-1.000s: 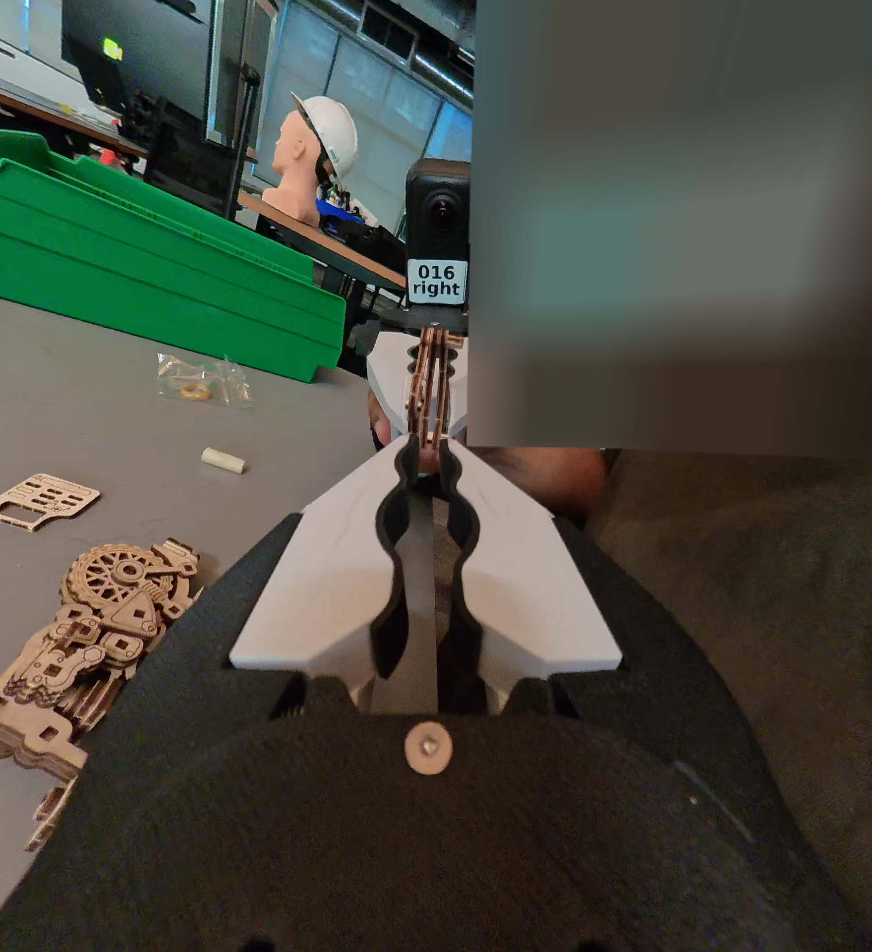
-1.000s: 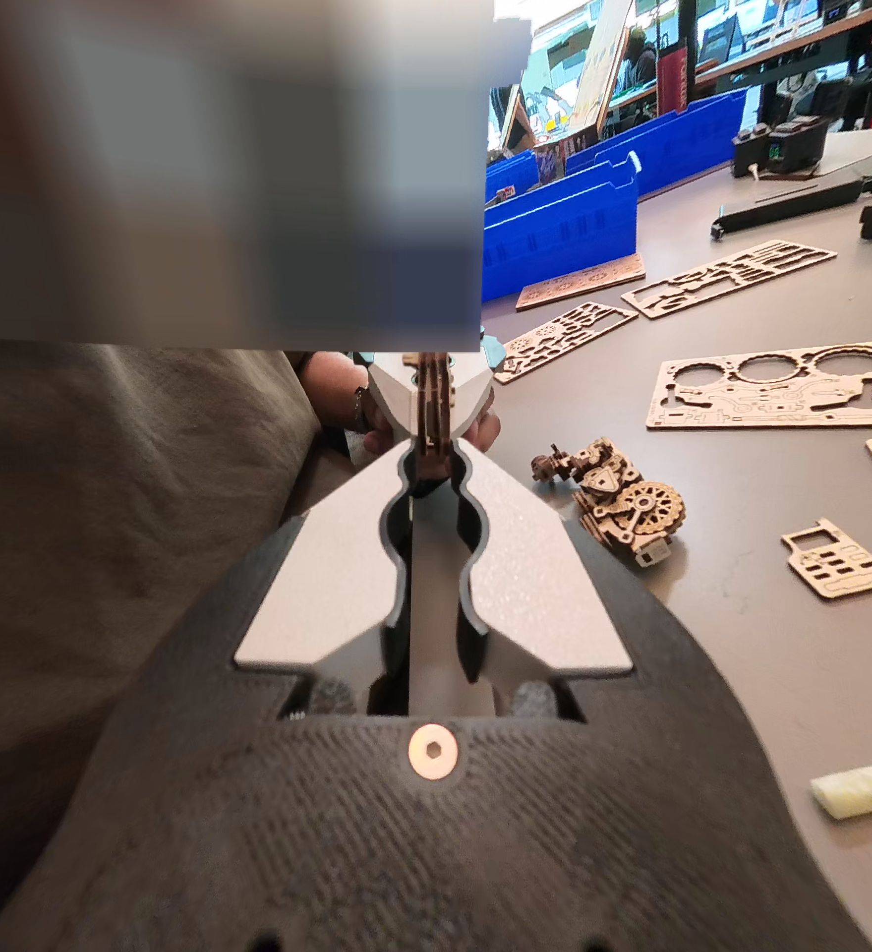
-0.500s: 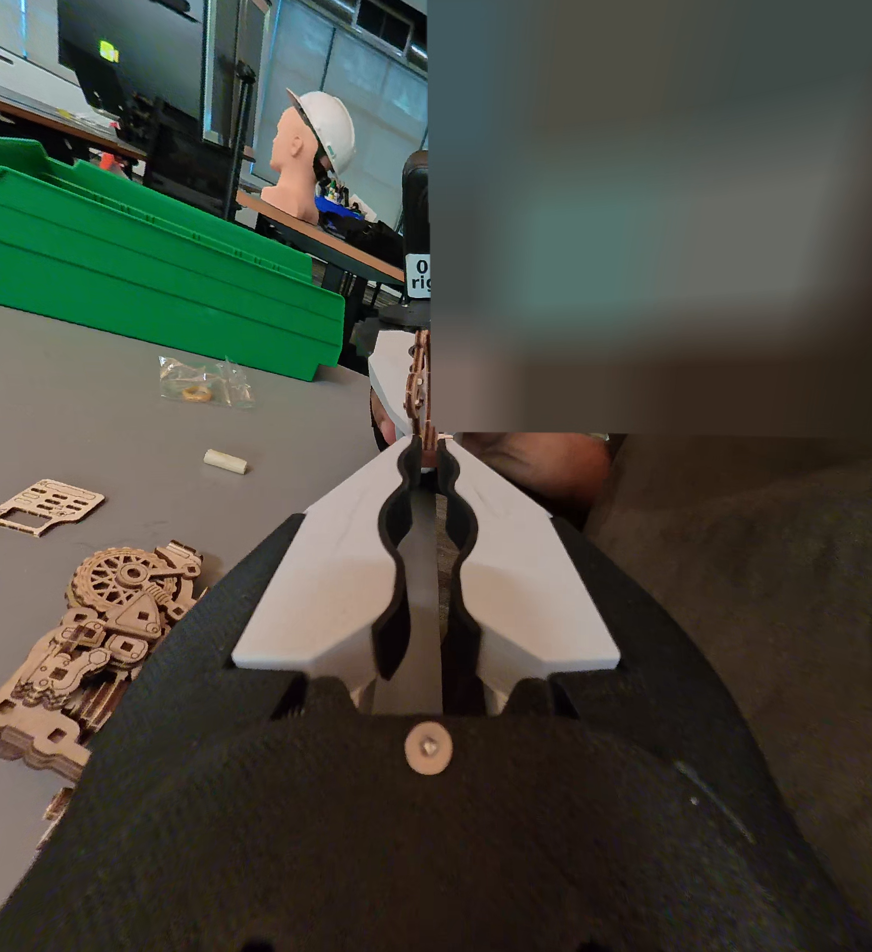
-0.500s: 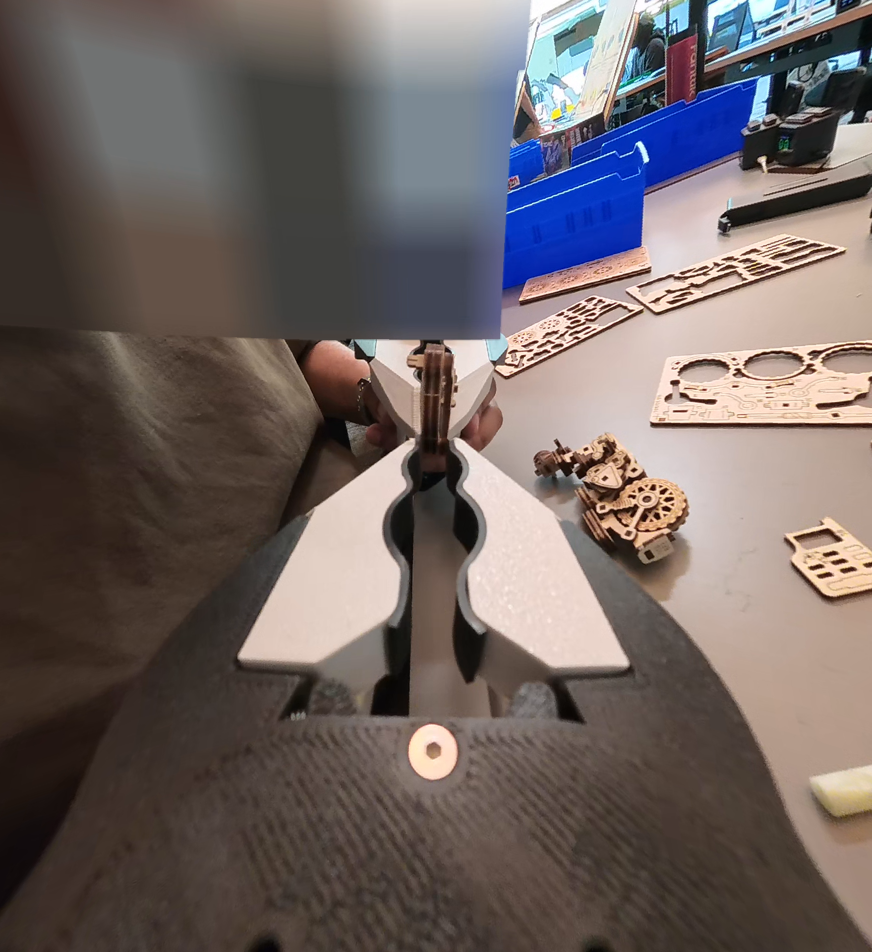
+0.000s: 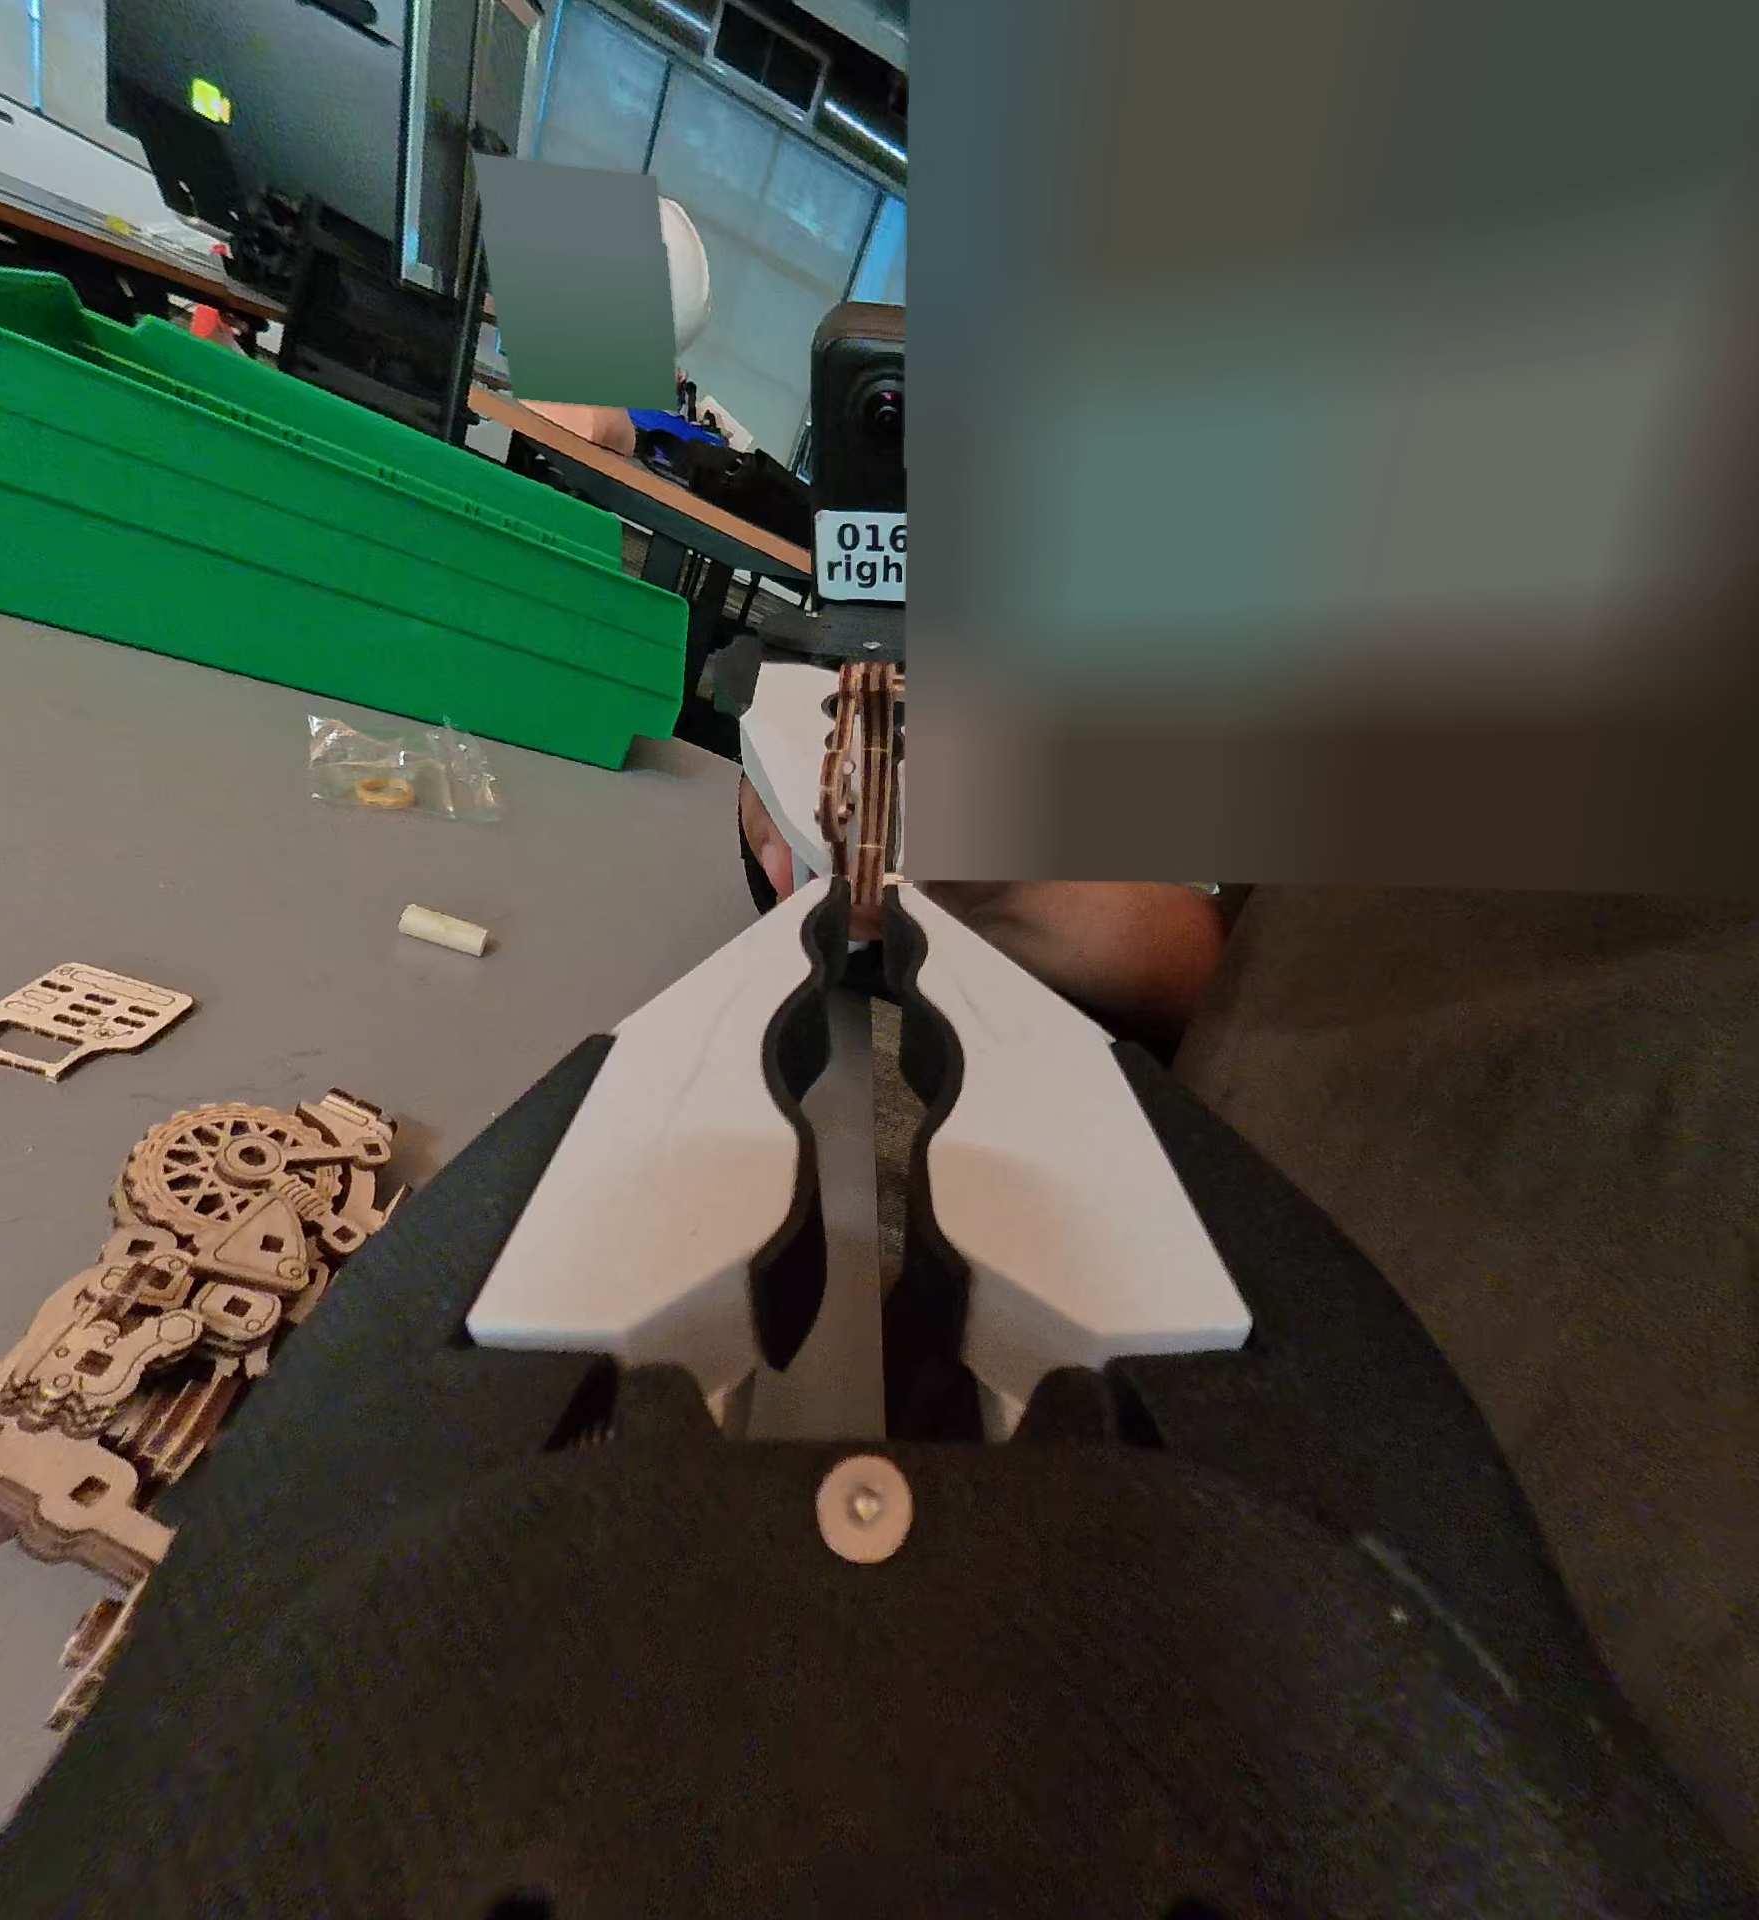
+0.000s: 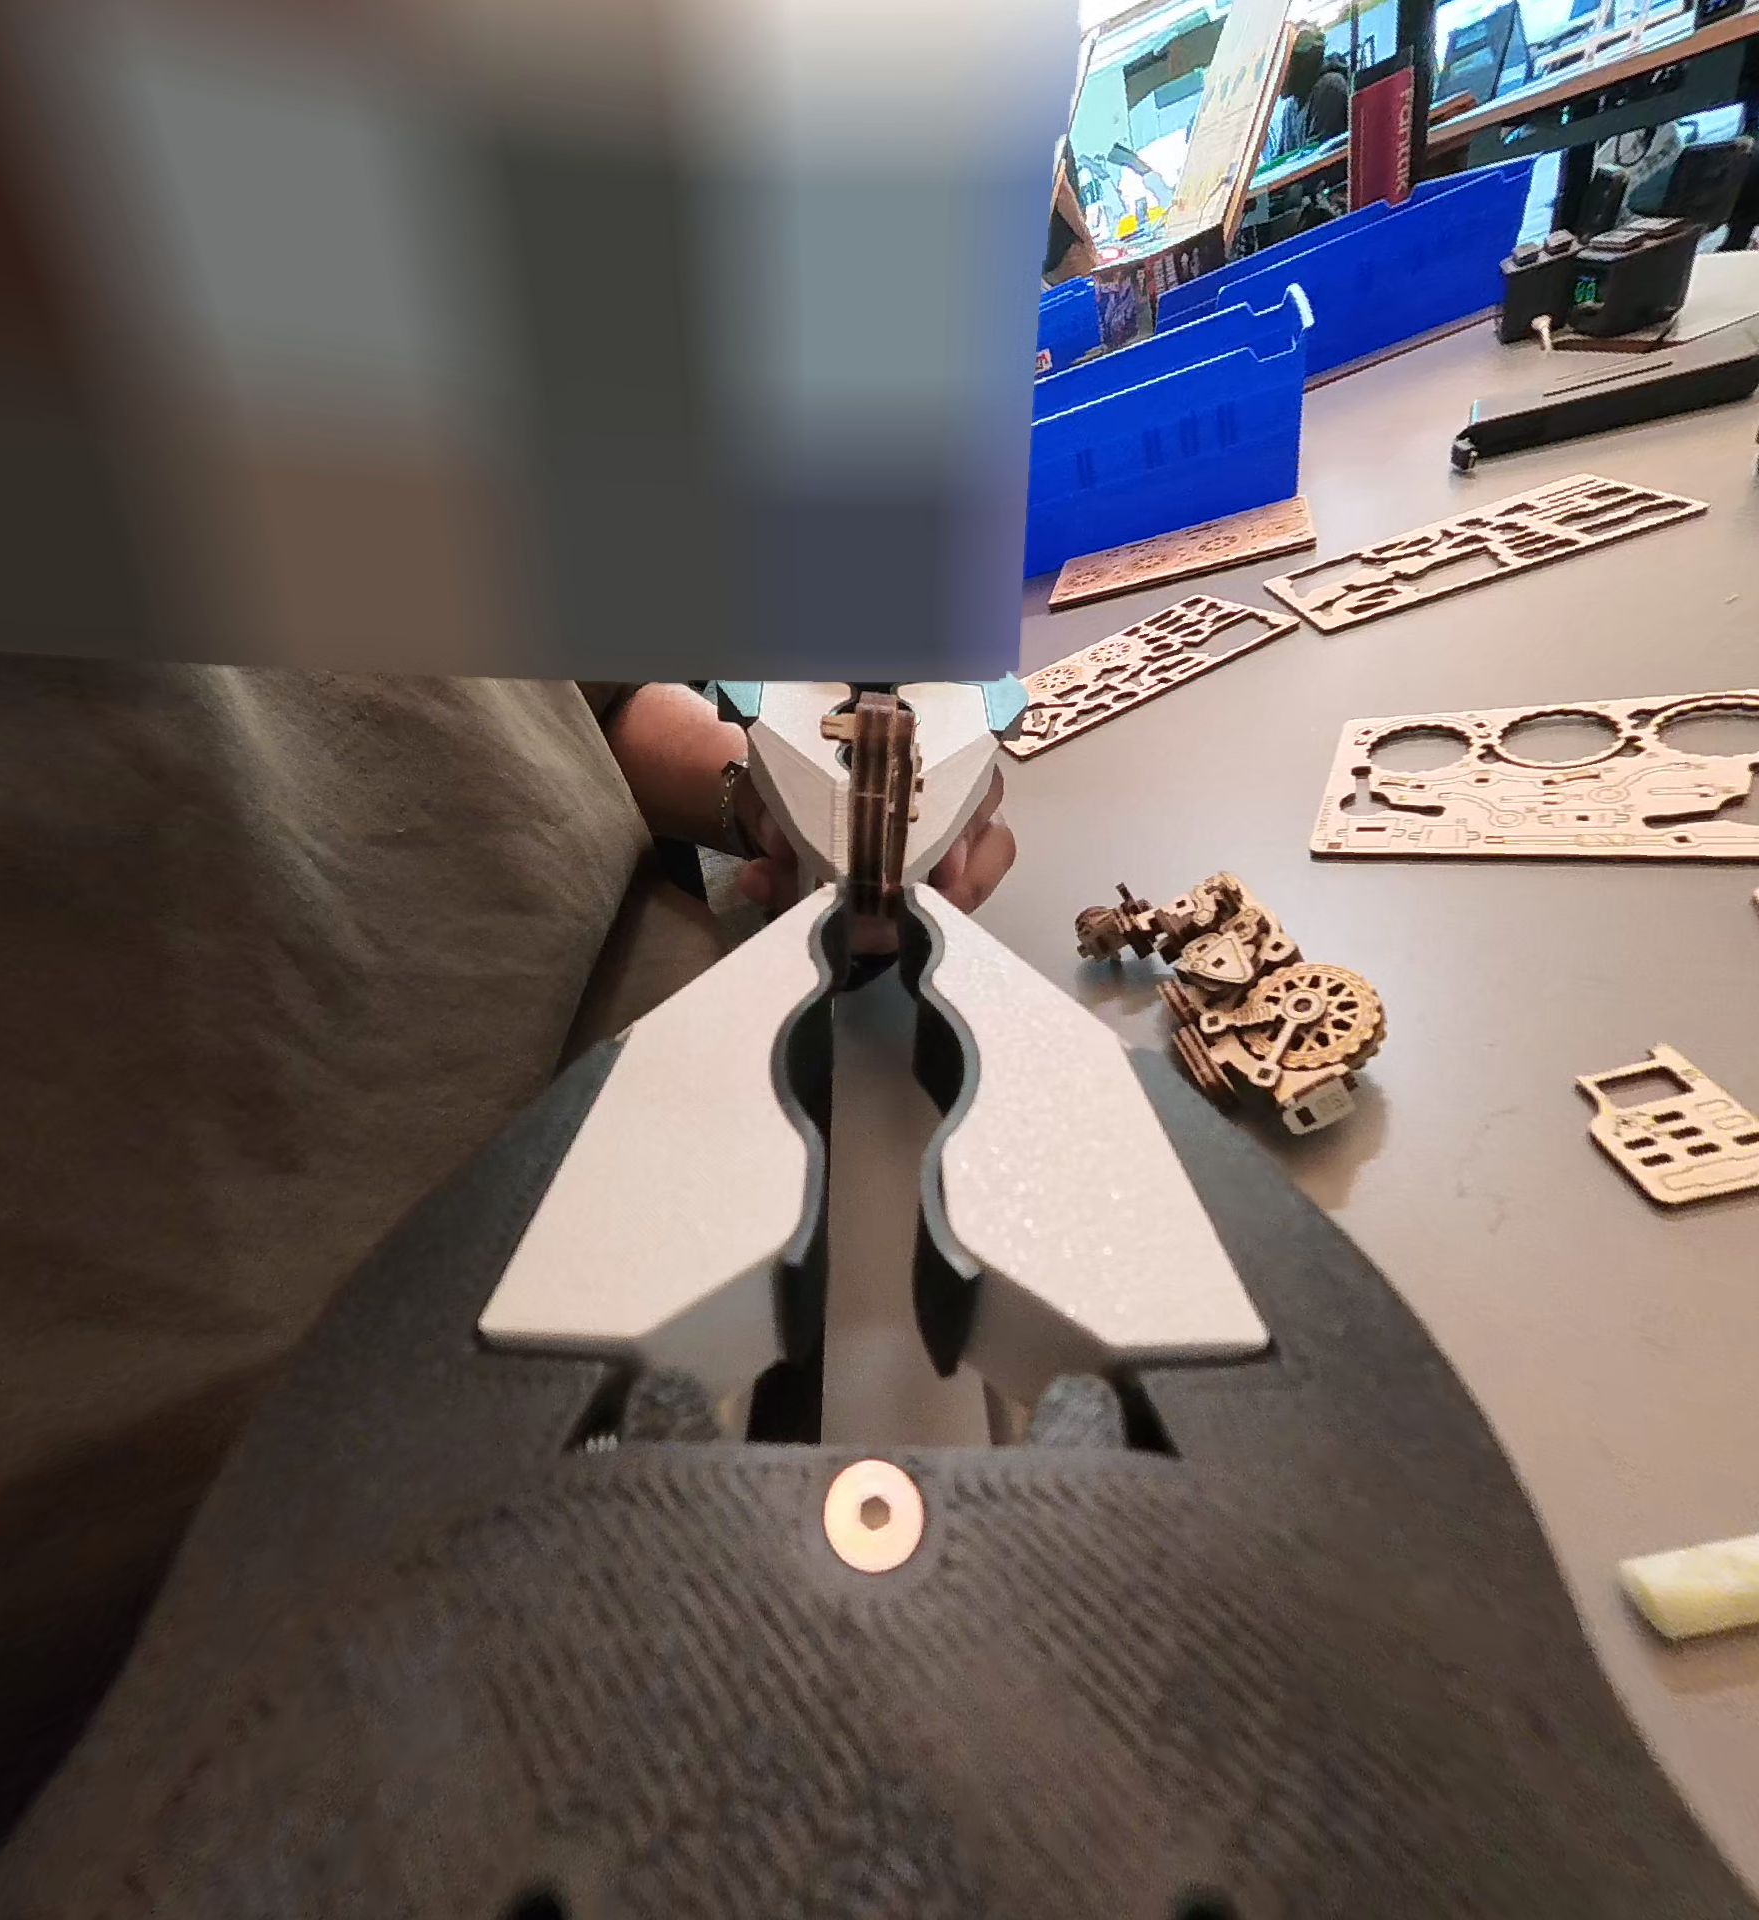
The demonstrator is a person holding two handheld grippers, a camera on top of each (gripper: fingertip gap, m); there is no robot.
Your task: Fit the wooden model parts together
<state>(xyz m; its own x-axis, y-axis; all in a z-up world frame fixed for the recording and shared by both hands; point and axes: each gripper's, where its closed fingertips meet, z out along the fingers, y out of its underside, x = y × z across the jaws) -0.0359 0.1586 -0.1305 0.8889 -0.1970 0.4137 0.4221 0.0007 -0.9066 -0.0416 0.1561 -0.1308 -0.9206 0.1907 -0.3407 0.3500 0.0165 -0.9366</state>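
Note:
A small layered wooden model part (image 5: 862,800) is held in the air, edge-on, between the two grippers, which face each other tip to tip. My left gripper (image 5: 859,906) is shut on its near end. My right gripper (image 6: 870,912) is shut on the other end of the same part (image 6: 875,800). The right gripper's white finger (image 5: 781,748) and camera show beyond the part in the left wrist view. The left gripper's white fingers (image 6: 813,774) show in the right wrist view. A part-built wooden model (image 5: 231,1247) with a gear wheel lies on the grey table (image 5: 127,779); it also shows in the right wrist view (image 6: 1259,997).
A person's olive-shirted torso (image 5: 1477,1299) is close behind the grippers. On the table lie a small wooden fret card (image 6: 1685,1138), a cream peg (image 6: 1732,1579), a plastic bag (image 5: 402,769), several cut-out wooden sheets (image 6: 1581,779), a green bin (image 5: 283,561) and a blue bin (image 6: 1166,447). Only a small space, under 4 cm, lies between the two pairs of fingers. Between my right fingertips and the cream peg (image 6: 1732,1579) there is roughly 15 centimeters. Look for it in the left wrist view (image 5: 443,924) too.
Both grippers stay clamped on the wooden part. They have shifted only slightly against each other; nothing on the table has moved.

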